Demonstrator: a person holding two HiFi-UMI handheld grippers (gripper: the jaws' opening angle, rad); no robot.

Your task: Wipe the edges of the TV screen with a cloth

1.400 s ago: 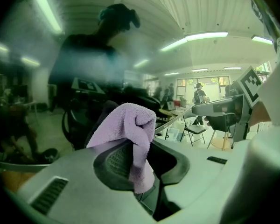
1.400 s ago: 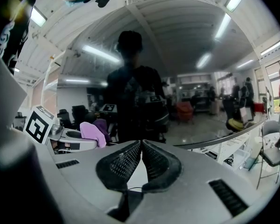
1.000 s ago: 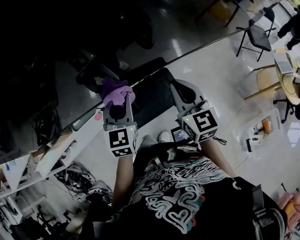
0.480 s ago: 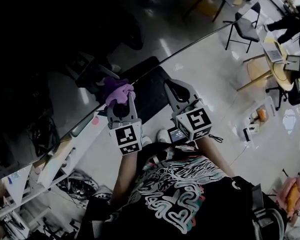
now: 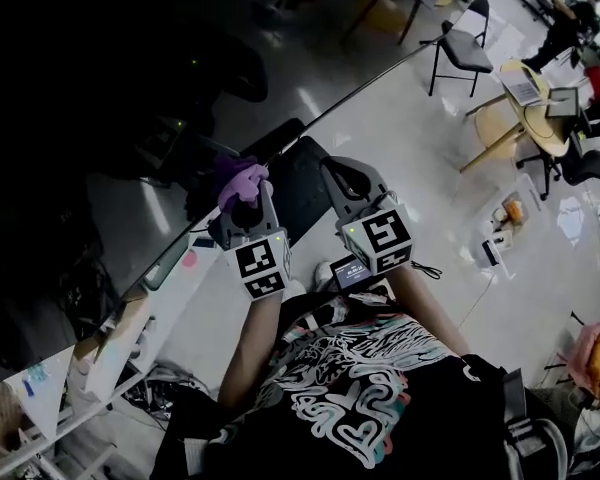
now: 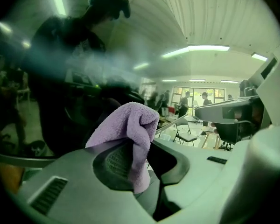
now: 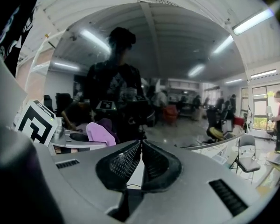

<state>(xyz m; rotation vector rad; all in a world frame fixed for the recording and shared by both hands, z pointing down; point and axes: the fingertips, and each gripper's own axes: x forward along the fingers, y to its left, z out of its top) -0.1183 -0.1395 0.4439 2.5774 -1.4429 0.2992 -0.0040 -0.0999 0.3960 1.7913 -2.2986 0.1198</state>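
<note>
Since a second ago I am seeing both claws creeping up the frame line, away from the small pink round sticker (image 5: 188, 259) on the white ledge below the screen; my head camera is also swinging, so the black folding chair (image 5: 460, 48) is sitting further left than before.

Starting at the left, the big dark glossy TV screen (image 5: 120, 98) is filling that side of the head view, throwing back reflections of the room. Its thin edge (image 5: 380, 73) is running diagonally from lower left to upper right. The left claw (image 5: 244, 190) is resting at that edge, pinching the fluffy lilac microfibre cloth (image 6: 128, 127); the cloth is bunching out past the tips, and I am judging it to be against the frame, though I cannot confirm contact.

Just to its right, the right claw (image 7: 141, 146) is pressed together on nothing, hovering beside the edge and taking no part.

I am reading this as mid-wipe along one edge. The next move is calling for a steady slide further up the edge with the cloth kept against the frame, and much of the edge toward the upper right is looking undone.
</note>
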